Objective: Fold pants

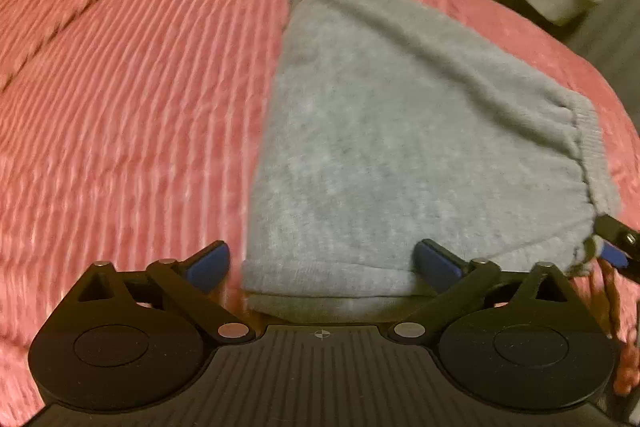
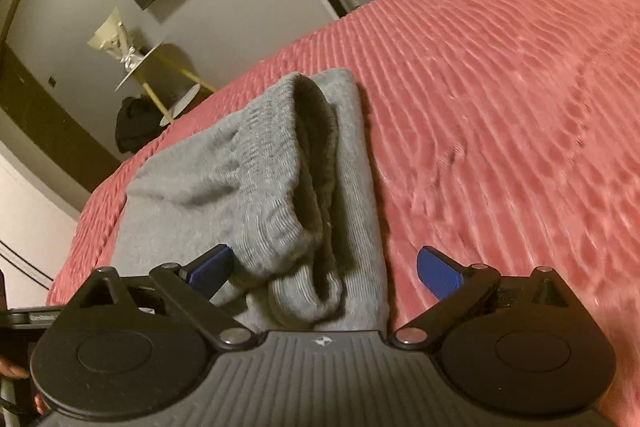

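- Pink ribbed bedspread [image 1: 120, 99] covers the bed.
- Grey knit pants [image 1: 384, 147], folded, lie flat on it (ribbed cuff on top).
- Left claw [image 1: 322, 263] gapes wide, straddling the pants' near edge.
- Right claw [image 2: 324, 267] gapes wide around the cuff, gripping nothing.

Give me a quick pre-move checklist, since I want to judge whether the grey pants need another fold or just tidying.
1. Left gripper clear of cloth: ok, jaws wide open, the near edge of the grey sweatpants lies between the fingers but is not pinched.
2. Right gripper clear of cloth: ok, open, nothing clamped.
3. Pants folded into a compact stack: ok, layers show at the near edge.
4. Ribbed waistband lying flat: not ok, it bulges and gapes open on top.
5. Pants fully on the pink ribbed bedspread: ok.
6. Stack edges aligned: cannot tell, both views are blurred.
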